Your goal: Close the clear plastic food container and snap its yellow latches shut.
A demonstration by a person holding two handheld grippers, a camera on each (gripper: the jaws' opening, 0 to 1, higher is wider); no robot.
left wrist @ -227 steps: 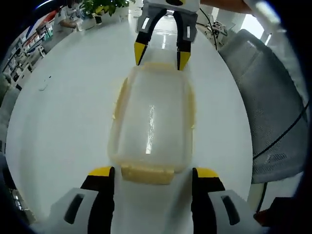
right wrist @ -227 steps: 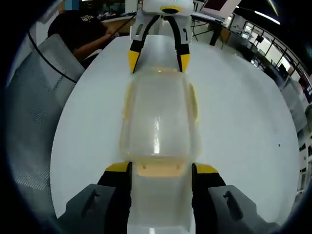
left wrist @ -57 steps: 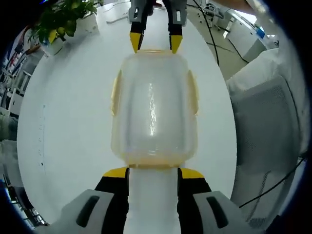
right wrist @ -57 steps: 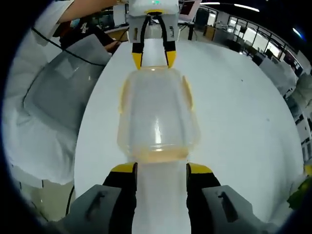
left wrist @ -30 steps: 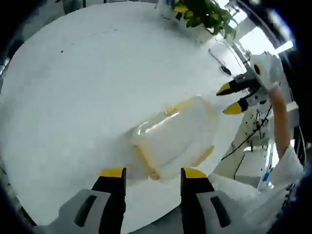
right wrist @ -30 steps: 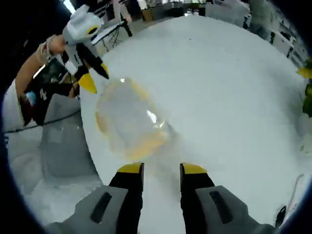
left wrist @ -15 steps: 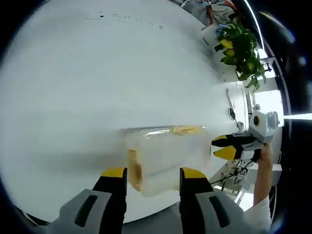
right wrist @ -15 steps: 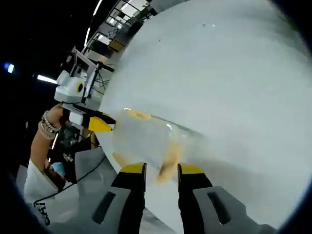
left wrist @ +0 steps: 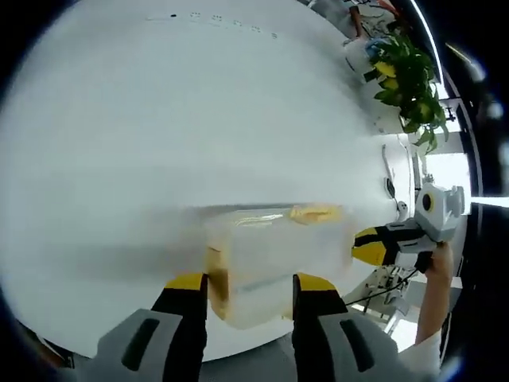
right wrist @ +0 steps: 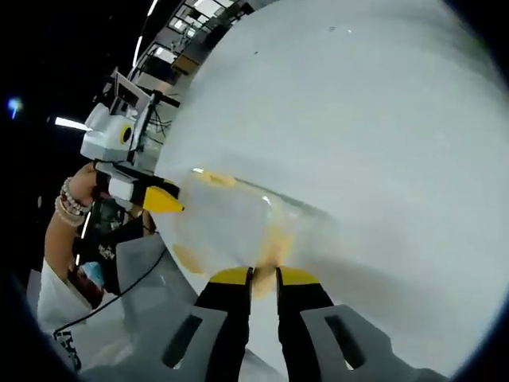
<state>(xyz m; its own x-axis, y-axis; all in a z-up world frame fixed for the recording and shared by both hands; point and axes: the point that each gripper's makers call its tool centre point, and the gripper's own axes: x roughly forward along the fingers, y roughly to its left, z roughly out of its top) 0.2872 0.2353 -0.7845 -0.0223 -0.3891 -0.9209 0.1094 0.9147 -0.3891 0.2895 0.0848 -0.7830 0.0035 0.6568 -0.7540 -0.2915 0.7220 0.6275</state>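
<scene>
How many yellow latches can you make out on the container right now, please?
2 in the left gripper view: one latch on the container end between the left gripper's jaws, another latch on its upper edge. Others may be hidden or blurred.

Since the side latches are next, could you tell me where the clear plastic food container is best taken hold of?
Probably by its short ends, one gripper each: the clear plastic food container lies lengthwise between them, with the yellow end latch beside the left gripper and the right gripper nearly shut at the opposite end.
</scene>
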